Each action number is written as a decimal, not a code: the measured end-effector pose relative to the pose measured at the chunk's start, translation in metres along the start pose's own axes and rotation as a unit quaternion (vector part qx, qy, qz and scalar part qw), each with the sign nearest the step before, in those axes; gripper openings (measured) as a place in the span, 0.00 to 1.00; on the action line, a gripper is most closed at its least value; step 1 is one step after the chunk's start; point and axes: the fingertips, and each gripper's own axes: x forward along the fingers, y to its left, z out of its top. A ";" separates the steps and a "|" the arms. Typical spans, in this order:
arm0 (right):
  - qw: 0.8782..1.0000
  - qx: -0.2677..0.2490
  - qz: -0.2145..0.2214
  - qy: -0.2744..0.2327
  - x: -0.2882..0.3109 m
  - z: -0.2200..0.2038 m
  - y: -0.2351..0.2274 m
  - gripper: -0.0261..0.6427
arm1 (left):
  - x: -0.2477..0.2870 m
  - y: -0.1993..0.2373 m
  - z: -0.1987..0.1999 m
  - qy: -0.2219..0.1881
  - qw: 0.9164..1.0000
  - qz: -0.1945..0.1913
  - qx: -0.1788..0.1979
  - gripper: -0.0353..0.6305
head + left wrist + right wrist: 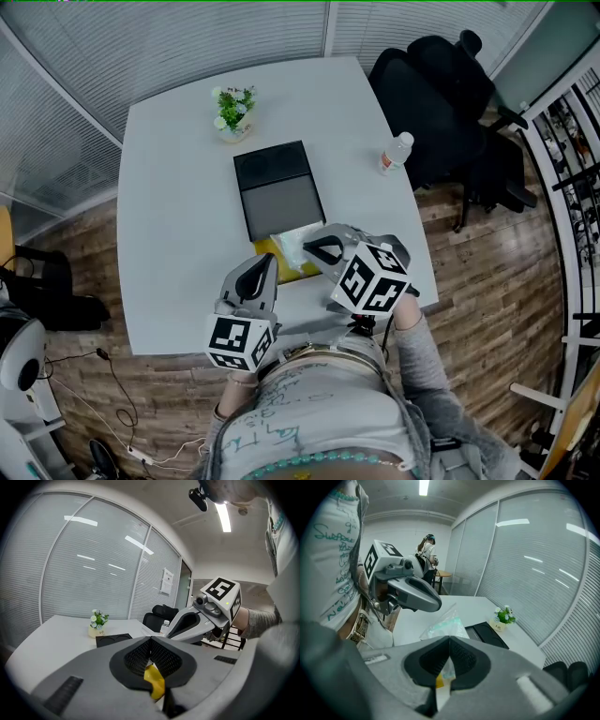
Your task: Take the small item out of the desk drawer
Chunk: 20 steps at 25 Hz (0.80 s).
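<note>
Head view: on the white table point(169, 187), the yellow drawer point(263, 249) stands pulled out of the dark desk organizer point(278, 192), with the left gripper point(270, 264) at its front. A clear plastic bag point(291, 246) lies over the drawer at the right gripper point(313, 249).
Left gripper view: the jaws are clamped on the drawer's yellow edge.
Right gripper view: the jaws are pinched together on the bag.

I see my left gripper point(268, 266) and right gripper point(315, 247) at the yellow drawer point(263, 249) and clear bag point(289, 246), just beside the black box point(278, 192).
</note>
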 end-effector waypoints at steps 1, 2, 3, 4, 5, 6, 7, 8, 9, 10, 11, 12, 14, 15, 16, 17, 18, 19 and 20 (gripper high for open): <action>1.000 0.000 -0.001 0.000 -0.001 0.000 -0.001 0.04 | 0.000 -0.001 0.000 0.000 1.000 0.000 0.000 0.05; 1.000 0.001 -0.003 0.000 -0.003 -0.001 -0.001 0.04 | 0.000 -0.001 0.001 0.000 1.000 -0.001 0.000 0.05; 1.000 0.002 -0.005 0.000 -0.004 -0.002 -0.002 0.04 | 0.001 -0.002 0.001 0.000 1.000 -0.001 0.000 0.05; 1.000 0.003 -0.006 0.000 -0.006 -0.003 -0.004 0.04 | 0.002 -0.003 0.001 0.000 1.000 -0.002 0.000 0.05; 1.000 0.004 -0.008 0.000 -0.007 -0.005 -0.005 0.04 | 0.002 -0.004 0.001 0.000 1.000 -0.002 0.000 0.05; 1.000 0.005 -0.009 0.000 -0.009 -0.006 -0.006 0.04 | 0.003 -0.005 0.001 0.000 1.000 -0.002 0.000 0.05; 1.000 0.005 -0.010 0.000 -0.011 -0.007 -0.007 0.04 | 0.003 -0.005 0.001 0.000 1.000 -0.002 0.000 0.05; 1.000 0.006 -0.011 0.001 -0.013 -0.008 -0.007 0.04 | 0.004 -0.006 0.001 0.000 1.000 -0.002 0.000 0.05; 1.000 0.007 -0.013 0.001 -0.014 -0.009 -0.008 0.04 | 0.004 -0.007 0.002 -0.001 1.000 -0.003 -0.001 0.05; 1.000 0.008 -0.015 0.001 -0.016 -0.010 -0.008 0.04 | 0.004 -0.008 0.001 -0.002 1.000 -0.003 0.000 0.05; 1.000 0.009 -0.016 0.002 -0.018 -0.012 -0.008 0.04 | 0.005 -0.009 0.001 -0.002 1.000 -0.004 0.000 0.05; 1.000 0.010 -0.017 0.002 -0.019 -0.013 -0.009 0.04 | 0.005 -0.010 0.001 -0.002 1.000 -0.004 0.000 0.05; 1.000 0.012 -0.020 0.003 -0.023 -0.017 -0.010 0.04 | 0.007 -0.012 0.002 -0.002 1.000 -0.006 0.000 0.05; 1.000 0.013 -0.021 0.004 -0.025 -0.019 -0.011 0.04 | 0.008 -0.013 0.002 -0.002 1.000 -0.007 0.000 0.05; 1.000 0.014 -0.023 0.005 -0.026 -0.020 -0.012 0.04 | 0.008 -0.015 0.002 -0.002 1.000 -0.007 0.001 0.05; 1.000 0.016 -0.024 0.005 -0.028 -0.022 -0.012 0.04 | 0.009 -0.016 0.003 -0.002 1.000 -0.008 0.001 0.05; 1.000 0.017 -0.025 0.006 -0.030 -0.024 -0.012 0.04 | 0.009 -0.017 0.003 -0.002 1.000 -0.008 0.002 0.05; 0.999 0.018 -0.027 0.006 -0.032 -0.026 -0.012 0.04 | 0.009 -0.019 0.003 -0.003 1.000 -0.008 0.002 0.05; 0.999 0.020 -0.028 0.006 -0.034 -0.027 -0.012 0.04 | 0.009 -0.020 0.003 -0.003 1.000 -0.008 0.002 0.05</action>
